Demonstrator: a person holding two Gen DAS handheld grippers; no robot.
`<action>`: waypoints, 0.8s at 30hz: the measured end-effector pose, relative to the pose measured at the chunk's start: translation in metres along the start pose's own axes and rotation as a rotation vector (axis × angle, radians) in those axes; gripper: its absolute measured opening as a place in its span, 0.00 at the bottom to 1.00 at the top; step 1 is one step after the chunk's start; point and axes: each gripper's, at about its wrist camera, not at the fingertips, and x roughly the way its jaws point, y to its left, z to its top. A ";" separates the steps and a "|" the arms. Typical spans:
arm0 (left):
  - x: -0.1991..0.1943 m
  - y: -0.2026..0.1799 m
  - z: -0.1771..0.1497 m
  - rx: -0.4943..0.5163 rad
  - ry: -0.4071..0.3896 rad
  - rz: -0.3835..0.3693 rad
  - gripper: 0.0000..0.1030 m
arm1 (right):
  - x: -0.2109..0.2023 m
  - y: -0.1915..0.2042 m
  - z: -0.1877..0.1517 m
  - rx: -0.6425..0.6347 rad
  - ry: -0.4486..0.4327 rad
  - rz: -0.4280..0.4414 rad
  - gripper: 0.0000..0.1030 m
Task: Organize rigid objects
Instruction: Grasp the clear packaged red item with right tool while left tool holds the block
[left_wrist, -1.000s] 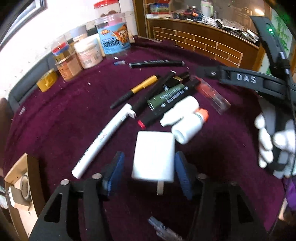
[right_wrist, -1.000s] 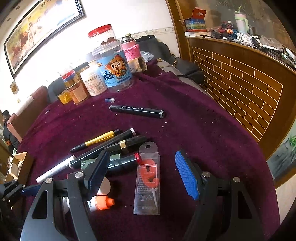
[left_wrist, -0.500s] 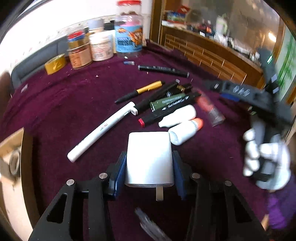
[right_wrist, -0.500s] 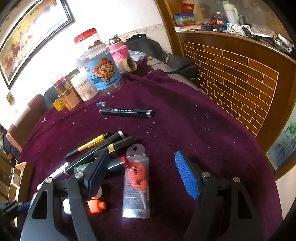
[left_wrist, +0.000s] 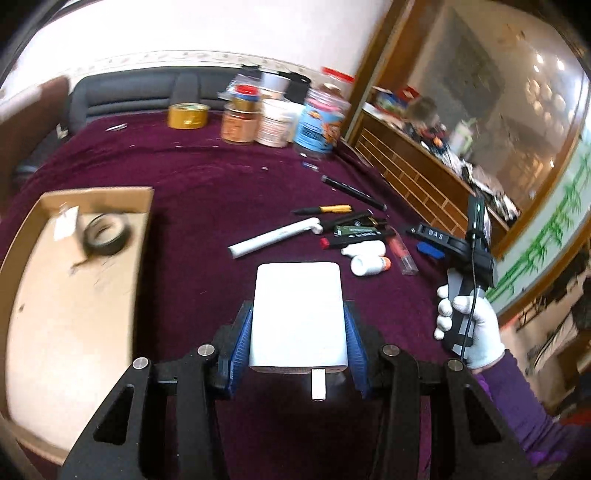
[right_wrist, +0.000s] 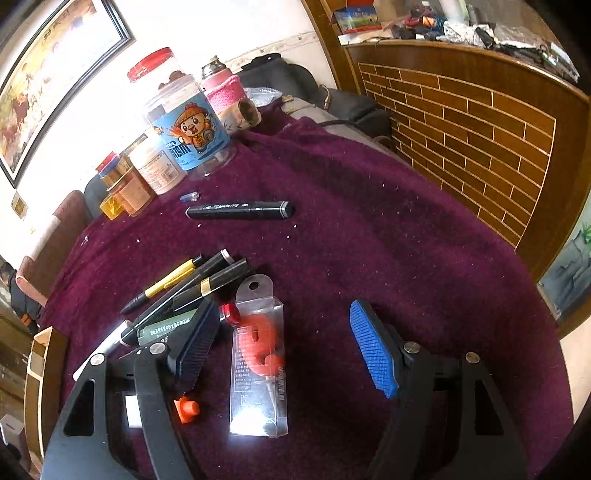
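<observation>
While the left gripper (left_wrist: 298, 343) clamps a flat white plastic charger block (left_wrist: 298, 314) above the counter's plum velvet cloth (left_wrist: 207, 192), the right gripper (right_wrist: 280, 347) hangs with its jaws apart over a clear plastic packet holding an orange piece (right_wrist: 259, 354). Pens and markers (right_wrist: 192, 284) lie clustered beside it. Jars (left_wrist: 280, 118) line the far edge near a dark sofa (left_wrist: 129, 92); an open cardboard box (left_wrist: 74, 280) sits at left, a brick-patterned wooden wall (right_wrist: 480, 136) at right.

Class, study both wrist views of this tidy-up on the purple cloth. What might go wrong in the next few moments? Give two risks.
1. The left claw pinches the smooth white rectangular block only by its side edges, so it may slip out before reaching the cardboard tray.
2. The open right claw straddles the clear plastic packet with orange contents; its inner pad, close to the dark markers, might nudge them.
</observation>
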 end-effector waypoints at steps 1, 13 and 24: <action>-0.005 0.003 -0.003 -0.012 -0.010 0.003 0.39 | 0.001 0.000 0.000 0.002 0.007 -0.002 0.71; -0.035 0.020 -0.021 -0.011 -0.057 -0.005 0.39 | 0.016 0.056 -0.017 -0.290 0.113 -0.253 0.33; -0.039 0.026 -0.030 -0.027 -0.052 0.021 0.39 | -0.021 0.044 -0.035 -0.188 0.095 -0.131 0.24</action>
